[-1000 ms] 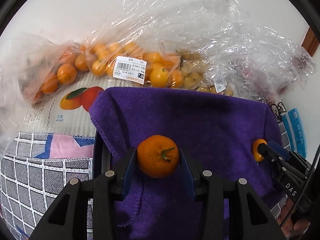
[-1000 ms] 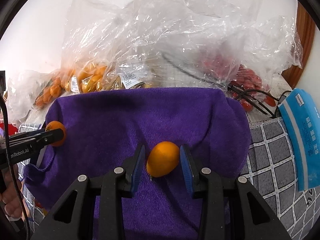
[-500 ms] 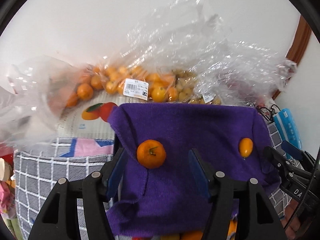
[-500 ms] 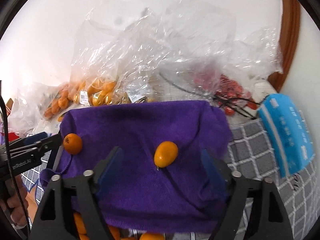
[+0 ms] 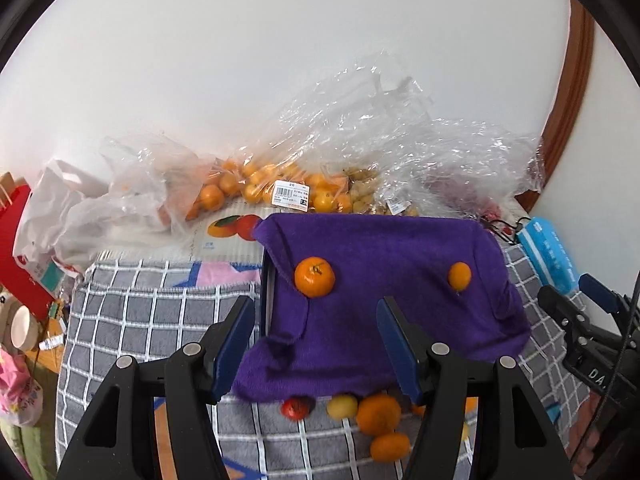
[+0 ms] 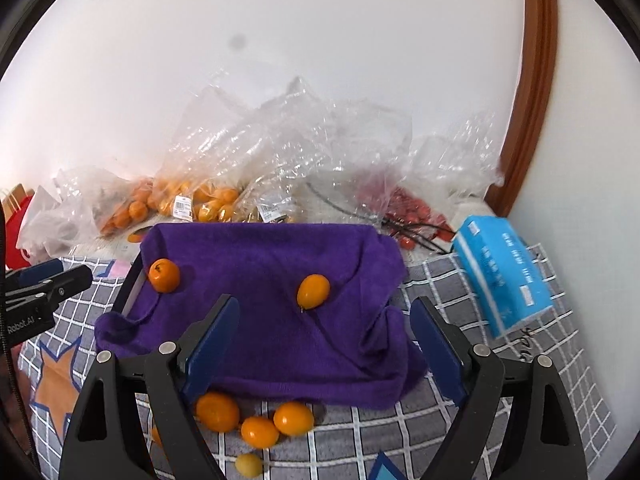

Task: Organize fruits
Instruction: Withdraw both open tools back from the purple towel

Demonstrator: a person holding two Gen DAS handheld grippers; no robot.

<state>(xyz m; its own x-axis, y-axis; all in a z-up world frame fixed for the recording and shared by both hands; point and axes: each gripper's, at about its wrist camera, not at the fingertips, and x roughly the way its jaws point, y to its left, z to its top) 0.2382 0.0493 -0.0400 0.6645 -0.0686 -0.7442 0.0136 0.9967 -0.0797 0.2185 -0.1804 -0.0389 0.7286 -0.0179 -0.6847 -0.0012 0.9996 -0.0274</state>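
Observation:
A purple towel (image 5: 384, 280) covers a tray (image 5: 266, 292); it also shows in the right wrist view (image 6: 272, 280). A mandarin with a green stem (image 5: 314, 276) lies on the towel's left part, also in the right wrist view (image 6: 164, 275). An oval kumquat (image 6: 313, 290) lies at the middle right, also in the left wrist view (image 5: 459, 276). My left gripper (image 5: 316, 348) is open and empty, near the towel's front. My right gripper (image 6: 324, 354) is open and empty. Loose oranges (image 6: 256, 416) lie on the checked cloth in front of the towel.
Clear plastic bags of oranges (image 5: 256, 188) and red tomatoes (image 6: 408, 208) line the wall behind the towel. A blue tissue pack (image 6: 504, 276) lies at the right. A small red fruit (image 5: 296, 407) and a yellow one (image 5: 342, 406) lie by the loose oranges. A red bag (image 5: 16, 248) stands left.
Both grippers opened, let go of the mandarin and the kumquat on the towel, and drew back and up. The loose fruit in front of the towel came into view.

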